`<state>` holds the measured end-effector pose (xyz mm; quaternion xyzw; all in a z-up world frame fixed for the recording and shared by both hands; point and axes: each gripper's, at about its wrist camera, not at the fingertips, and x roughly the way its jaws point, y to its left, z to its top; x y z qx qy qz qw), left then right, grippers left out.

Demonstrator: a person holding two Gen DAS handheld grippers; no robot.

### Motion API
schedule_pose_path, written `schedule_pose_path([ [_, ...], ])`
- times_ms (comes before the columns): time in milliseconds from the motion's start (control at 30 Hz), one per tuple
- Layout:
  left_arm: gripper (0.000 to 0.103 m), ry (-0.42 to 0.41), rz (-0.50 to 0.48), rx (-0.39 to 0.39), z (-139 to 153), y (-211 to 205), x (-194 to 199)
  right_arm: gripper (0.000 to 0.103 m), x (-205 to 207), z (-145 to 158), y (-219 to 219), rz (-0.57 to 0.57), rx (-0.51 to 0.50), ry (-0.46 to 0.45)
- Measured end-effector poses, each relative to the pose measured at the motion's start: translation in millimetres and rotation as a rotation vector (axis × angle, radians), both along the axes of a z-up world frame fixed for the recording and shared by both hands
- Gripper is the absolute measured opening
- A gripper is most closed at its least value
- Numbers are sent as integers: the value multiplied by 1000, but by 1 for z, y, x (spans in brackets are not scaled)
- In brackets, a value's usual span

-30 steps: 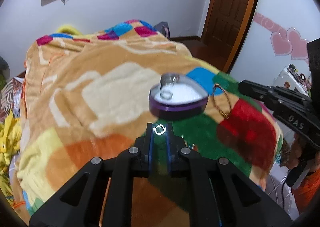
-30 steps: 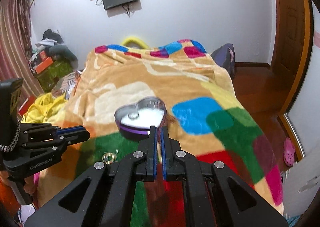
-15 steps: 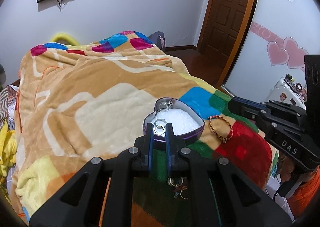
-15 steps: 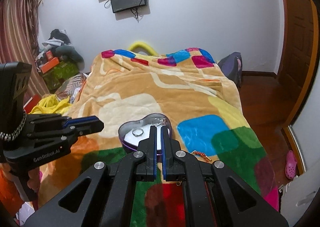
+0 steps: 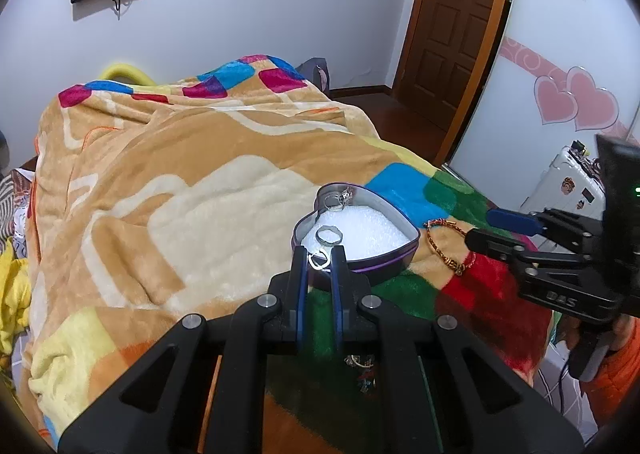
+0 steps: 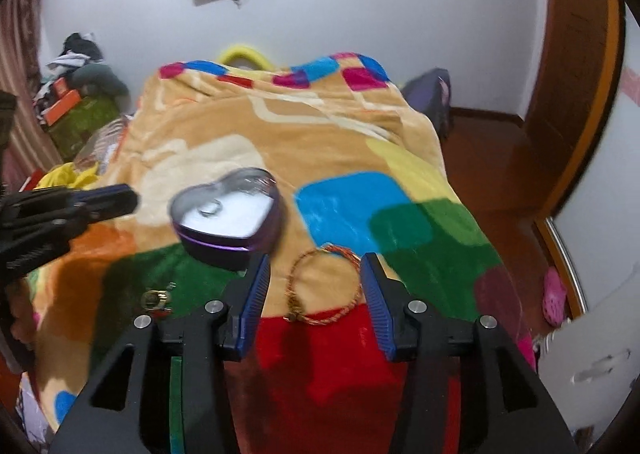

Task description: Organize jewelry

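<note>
A purple heart-shaped tin [image 5: 394, 254] with white padding sits on the blanket; it also shows in the right wrist view [image 6: 228, 242]. A silver ring [image 5: 329, 235] lies inside it, and more jewelry [image 5: 340, 198] rests at its far lobe. My left gripper [image 5: 319, 259] is shut on a small silver ring [image 5: 319, 258], held at the tin's near rim. My right gripper [image 6: 316, 286] is open, its fingers either side of a red-gold braided bracelet [image 6: 320, 286] on the blanket. The bracelet also shows in the left wrist view [image 5: 448, 246].
Small loose jewelry pieces [image 5: 362, 370] lie on the green patch near me; a gold piece [image 6: 157, 299] shows in the right wrist view. The patchwork blanket [image 5: 200, 190] covers the bed. A wooden door [image 5: 452, 30] and floor lie to the right.
My right gripper has opened and swung right, now framing the bracelet. My left gripper, still holding the ring, has backed off slightly from the tin.
</note>
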<state>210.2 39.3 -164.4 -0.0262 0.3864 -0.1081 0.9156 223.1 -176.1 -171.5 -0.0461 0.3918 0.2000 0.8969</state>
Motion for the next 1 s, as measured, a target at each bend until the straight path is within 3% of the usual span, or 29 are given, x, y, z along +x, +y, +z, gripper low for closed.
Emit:
schedule_pose_path([
  [200, 10, 3, -3, -4, 0, 2, -1, 46, 17, -25, -3, -7, 59, 149],
  [367, 10, -1, -1, -4, 2, 2, -2, 51, 13, -25, 0, -2, 65, 135],
  [567, 10, -3, -1, -3, 2, 2, -2, 50, 12, -34, 12, 18, -27, 90],
  [667, 10, -1, -3, -1, 2, 1, -2, 37, 13, -32, 8, 8, 0, 91],
  [733, 10, -1, -6, 2, 3, 0, -2, 17, 16, -30, 2, -1, 28, 103],
  [900, 10, -5, -9, 6, 5, -3, -2, 7, 16, -24, -5, -15, 54, 103],
  [1000, 10, -10, -12, 12, 7, -5, -1, 6, 10, -14, -4, -12, 49, 68],
])
